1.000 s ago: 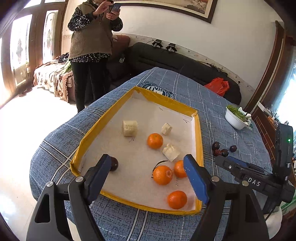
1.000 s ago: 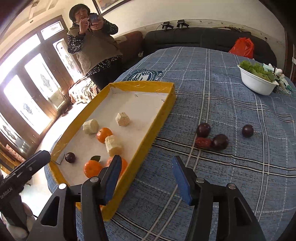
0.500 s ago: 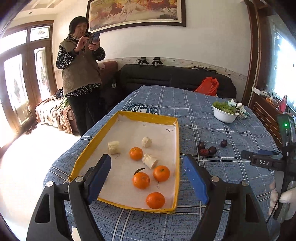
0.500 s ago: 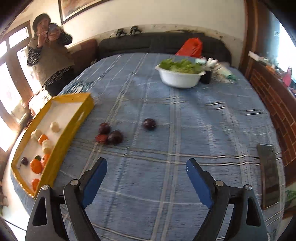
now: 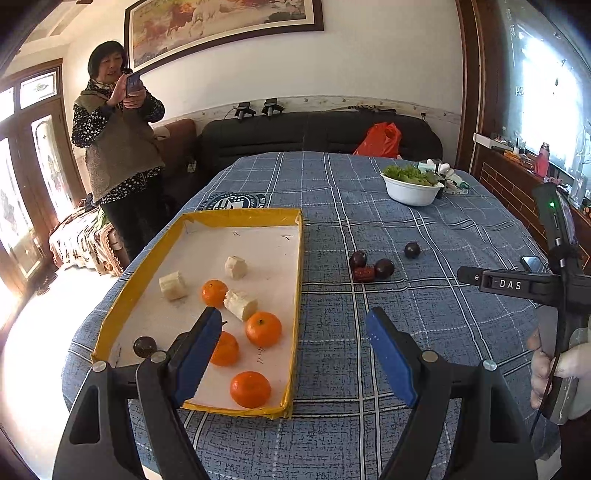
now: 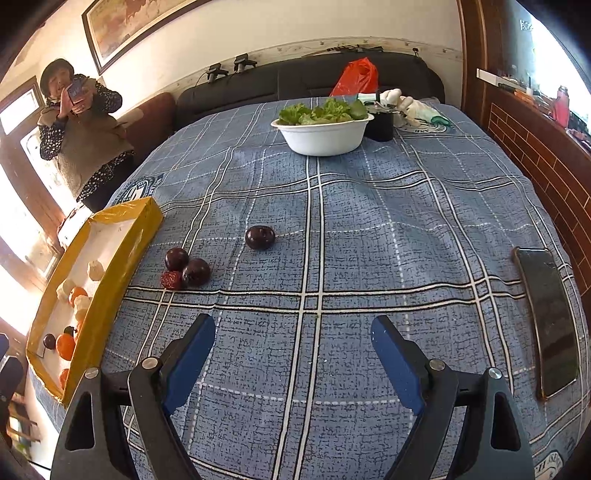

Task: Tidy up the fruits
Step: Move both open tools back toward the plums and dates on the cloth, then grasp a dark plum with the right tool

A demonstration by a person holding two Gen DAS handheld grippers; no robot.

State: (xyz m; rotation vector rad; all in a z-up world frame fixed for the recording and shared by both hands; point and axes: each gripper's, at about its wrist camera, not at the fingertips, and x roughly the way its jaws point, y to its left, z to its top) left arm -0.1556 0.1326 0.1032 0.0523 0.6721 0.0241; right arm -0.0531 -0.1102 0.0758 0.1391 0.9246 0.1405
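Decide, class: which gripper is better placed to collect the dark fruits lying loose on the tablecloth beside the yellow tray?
Probably the right gripper: open and empty, it faces the lone dark fruit and the cluster. The left gripper, also open, straddles the tray's edge.

Home living room: sofa, painting

The white letters "DAS" stand on the black bar of the right gripper.
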